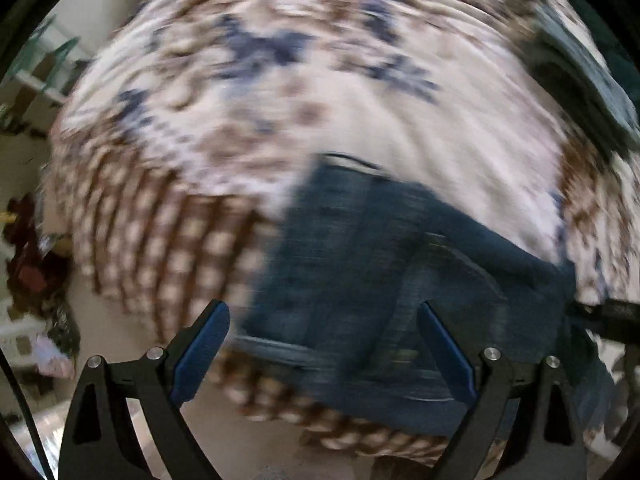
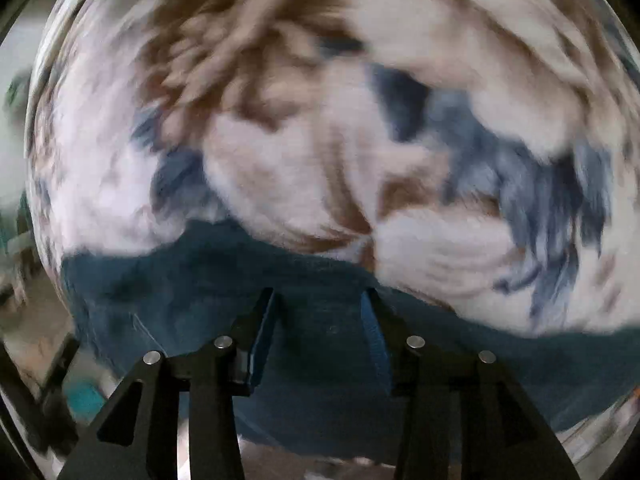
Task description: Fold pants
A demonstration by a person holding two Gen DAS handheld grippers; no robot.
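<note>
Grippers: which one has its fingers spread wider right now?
The left gripper: its blue pads stand far apart over the jeans. The right gripper is open too, but with a clearly narrower gap, fingers above the denim.

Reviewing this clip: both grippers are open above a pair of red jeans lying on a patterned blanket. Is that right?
Not quite: the jeans are dark blue denim, not red, as the left wrist view shows. The rest holds: the left gripper and the right gripper both stand open with nothing between the fingers, and the jeans lie on the patterned blanket.
</note>
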